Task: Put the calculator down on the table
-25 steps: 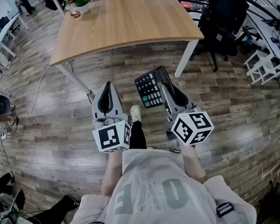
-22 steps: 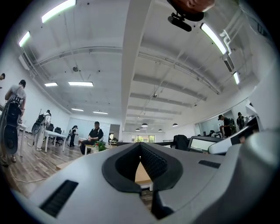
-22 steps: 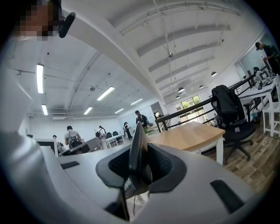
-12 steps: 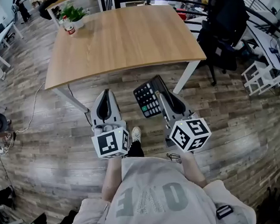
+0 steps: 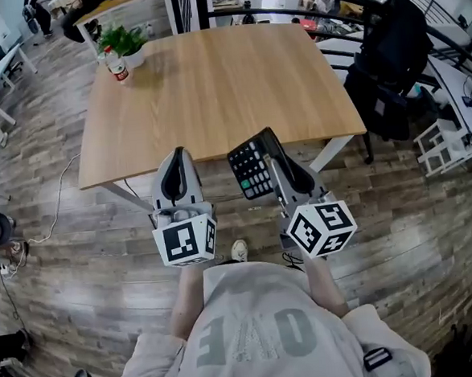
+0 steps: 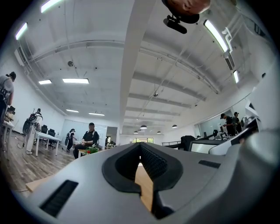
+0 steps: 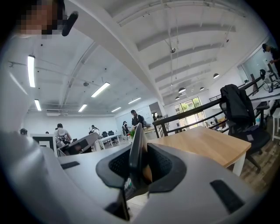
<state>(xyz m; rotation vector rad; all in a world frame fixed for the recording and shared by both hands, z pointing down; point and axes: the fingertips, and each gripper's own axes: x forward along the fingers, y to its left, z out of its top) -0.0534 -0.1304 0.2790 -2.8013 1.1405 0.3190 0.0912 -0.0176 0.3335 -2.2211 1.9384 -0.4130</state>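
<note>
In the head view the black calculator (image 5: 251, 168) stands on edge, keys facing left, and my right gripper (image 5: 271, 146) is shut on its right side. It hangs just at the near edge of the wooden table (image 5: 212, 80). In the right gripper view the calculator (image 7: 136, 151) shows as a thin dark slab pinched between the jaws, with the table (image 7: 205, 142) ahead and to the right. My left gripper (image 5: 178, 155) is level beside it, shut with nothing in it, its tips over the table's near edge. The left gripper view shows only a sliver of table (image 6: 144, 188) between the closed jaws.
A potted plant (image 5: 125, 40) and a small red bottle (image 5: 117, 69) stand at the table's far left corner. A black chair with a jacket (image 5: 390, 60) and a white rack (image 5: 450, 140) are to the right. A cable (image 5: 41, 229) lies on the wood floor at the left.
The person has walked up to the table with both grippers. The tips were over bare floor before and now reach the table's near edge. The calculator stays in the right gripper.
</note>
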